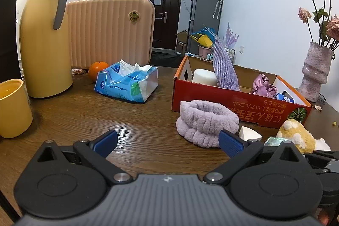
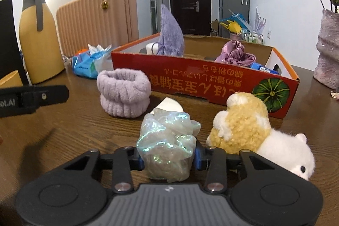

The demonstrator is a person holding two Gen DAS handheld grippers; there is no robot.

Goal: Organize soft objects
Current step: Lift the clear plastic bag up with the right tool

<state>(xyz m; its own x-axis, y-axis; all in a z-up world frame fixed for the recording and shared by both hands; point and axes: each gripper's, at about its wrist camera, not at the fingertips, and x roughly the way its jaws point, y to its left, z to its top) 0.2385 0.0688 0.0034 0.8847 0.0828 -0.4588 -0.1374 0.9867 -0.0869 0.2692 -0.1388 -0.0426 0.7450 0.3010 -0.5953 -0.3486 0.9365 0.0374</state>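
The right gripper [image 2: 168, 159] pinches the shiny scrunchie [image 2: 167, 145] low over the table [image 2: 74, 130], near the red box [image 2: 211, 86], and the thin, slippery cloth could slide out when lifted.

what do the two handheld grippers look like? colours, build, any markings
Both match: the left gripper and right gripper have a grey ribbed body, two round black housings, black linkage bars with silver pivot screws, and blue textured finger pads. The right wrist view shows white lettering on the left gripper's side. No cables or sleeves visible.
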